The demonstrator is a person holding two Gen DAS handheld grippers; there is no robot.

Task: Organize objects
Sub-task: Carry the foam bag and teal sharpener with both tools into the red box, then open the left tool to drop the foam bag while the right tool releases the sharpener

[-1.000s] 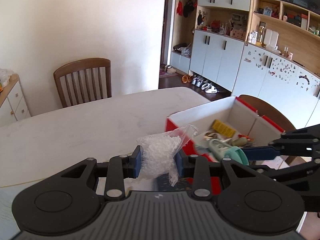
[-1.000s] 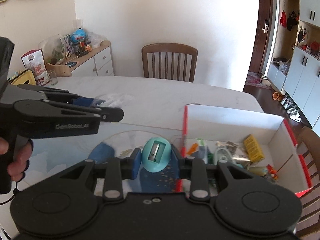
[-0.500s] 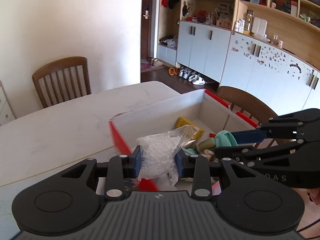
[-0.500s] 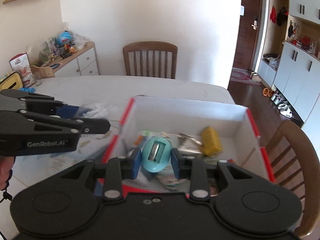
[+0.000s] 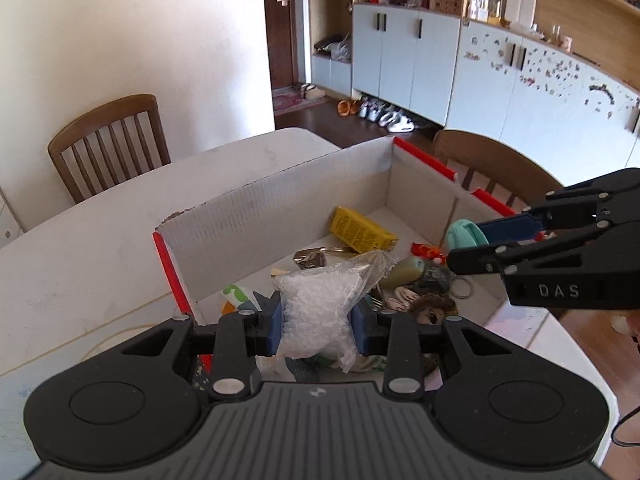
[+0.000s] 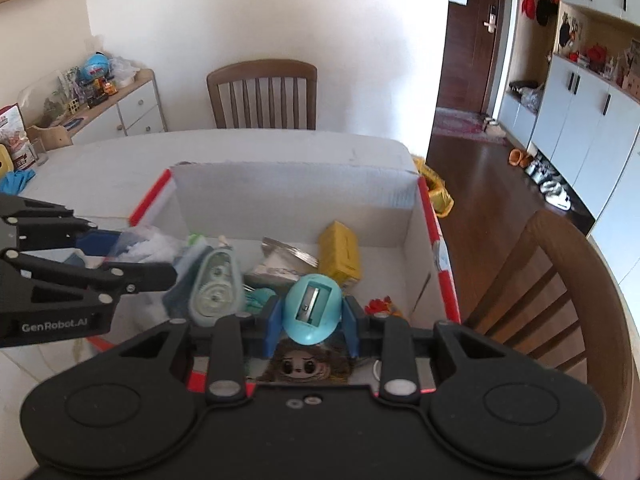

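- The left tool (image 5: pixel 318 330) is clamped on a clear bag of white pellets (image 5: pixel 320 308), its two blue pads pressing the bag's sides; the bag's crumpled top sticks out ahead of the pads.
- The right tool (image 6: pixel 310 322) is clamped on a teal egg-shaped pencil sharpener (image 6: pixel 312 308), with the metal blade slot facing the camera.
- Both tools hang side by side over an open white cardboard box (image 5: pixel 280 208) with red edges, which stands on the pale surface (image 5: pixel 80 256).
- Below and ahead of the left tool, inside the box, lie a yellow packet (image 5: pixel 362 230), a crinkled silver wrapper (image 5: pixel 310 258) and an olive-green tube (image 5: pixel 408 270).
- To the right of the left tool, the right tool shows from the side, its sharpener above the box's right-hand part.
- Just ahead and left of the right tool lies a pale green correction-tape dispenser (image 6: pixel 216 288); directly under that tool a small doll face with brown hair (image 6: pixel 302 364) looks up.
- Ahead and right of the right tool sits a small red and orange item (image 6: pixel 380 306), too small to tell.
- Past the box's far wall, a wooden chair (image 6: pixel 262 94) stands at the surface's far side.
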